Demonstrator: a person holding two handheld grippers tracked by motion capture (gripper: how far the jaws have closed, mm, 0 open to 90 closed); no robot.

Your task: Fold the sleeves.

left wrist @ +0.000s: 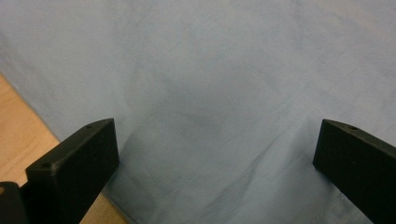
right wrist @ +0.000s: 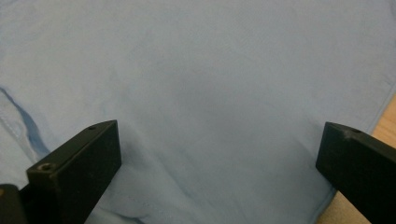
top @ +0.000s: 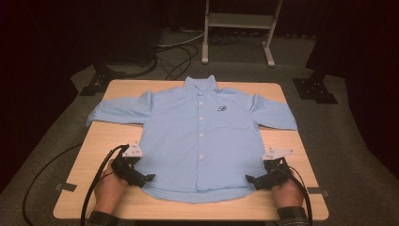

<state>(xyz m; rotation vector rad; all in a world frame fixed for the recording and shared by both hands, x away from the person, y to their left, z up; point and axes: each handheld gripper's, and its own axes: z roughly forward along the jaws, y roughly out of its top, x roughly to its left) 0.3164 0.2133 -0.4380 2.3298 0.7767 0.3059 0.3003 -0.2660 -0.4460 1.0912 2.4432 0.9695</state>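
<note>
The left hand-held gripper (top: 149, 178) sits at the lower left edge of the light blue shirt (top: 202, 136), and the right hand-held gripper (top: 251, 179) mirrors it at the lower right edge, each pointing inward toward the hem. In the left gripper view the two black jaws stand wide apart with blue cloth (left wrist: 210, 93) spread flat between them and nothing pinched; the right gripper view shows the same, jaws parted over the fabric (right wrist: 219, 84), with the shirt's side edge and a strip of wood at the far right.

The shirt lies front up and buttoned in the middle of the counter (top: 287, 207), collar at the far edge, hem toward the person, both short sleeves spread out to the sides. A small dark emblem (top: 222, 109) marks the chest beside the row of white buttons (top: 201, 134).

The person's hands (top: 109, 189) hold the grippers from the near edge, black cables trailing off. Beyond the counter, on the grey floor, stands a white frame (top: 240, 21) with loose cables near it.
</note>
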